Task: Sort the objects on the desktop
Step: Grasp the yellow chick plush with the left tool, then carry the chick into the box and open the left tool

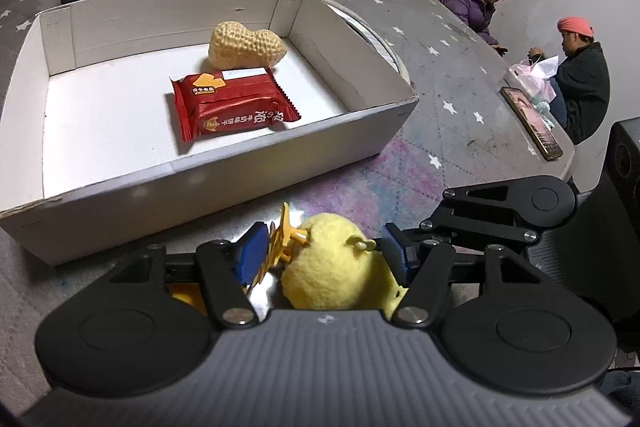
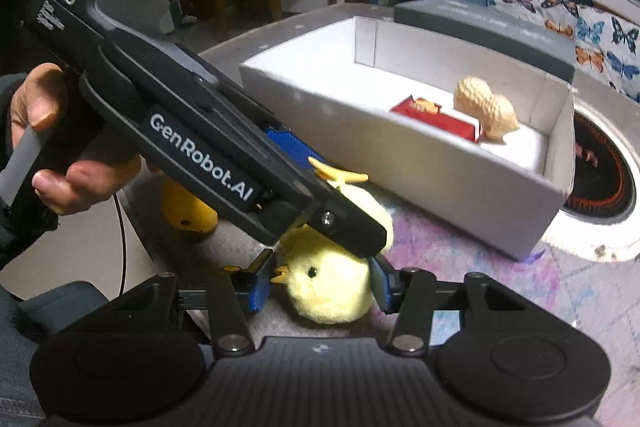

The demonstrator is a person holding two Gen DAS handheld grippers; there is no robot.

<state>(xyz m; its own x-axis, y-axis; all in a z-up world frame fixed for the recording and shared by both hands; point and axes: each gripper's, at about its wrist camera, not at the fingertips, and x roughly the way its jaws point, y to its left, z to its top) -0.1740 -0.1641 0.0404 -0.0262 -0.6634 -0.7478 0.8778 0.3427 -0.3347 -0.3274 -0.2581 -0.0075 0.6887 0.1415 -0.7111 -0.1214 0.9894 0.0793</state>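
Item under handling: a yellow plush chick point(image 1: 332, 267) lying on the surface point(image 1: 440, 131) just in front of the near wall of the open white box point(image 1: 240, 179), not yet in it. The box already holds a peanut-shaped toy point(image 1: 246, 45) and a red snack packet point(image 1: 232, 107), the two touching, with bare floor to either side. The left gripper point(image 1: 322, 255) straddles the body end: one blue pad lies against the orange feet, the other against the fluff, so its fingers are closed onto the toy, though how firmly cannot be judged. The right gripper point(image 2: 320, 287) has its fingers clenched on the head end, pads pressed into the plush on either side of the beak and eye. In the right wrist view the left tool, gripped by a hand point(image 2: 52, 147), crosses directly above the right tool's fingers, and the two sit very close. Whether the fluff in each grip belongs to one toy or two cannot be told with certainty; it reads as one. Judgement: the step in hand is securing the chick for transfer into the box. Recommended practice: let one gripper carry and have the other let go, since two grips pulling apart could stretch the toy; avoid a hold on the thin orange feet alone, which may slip; lift clear of the box wall before moving across; set down on the bare floor beside the packet. A smooth yellow object point(image 2: 188, 211) beneath the left tool stays apart and should not be dragged along.
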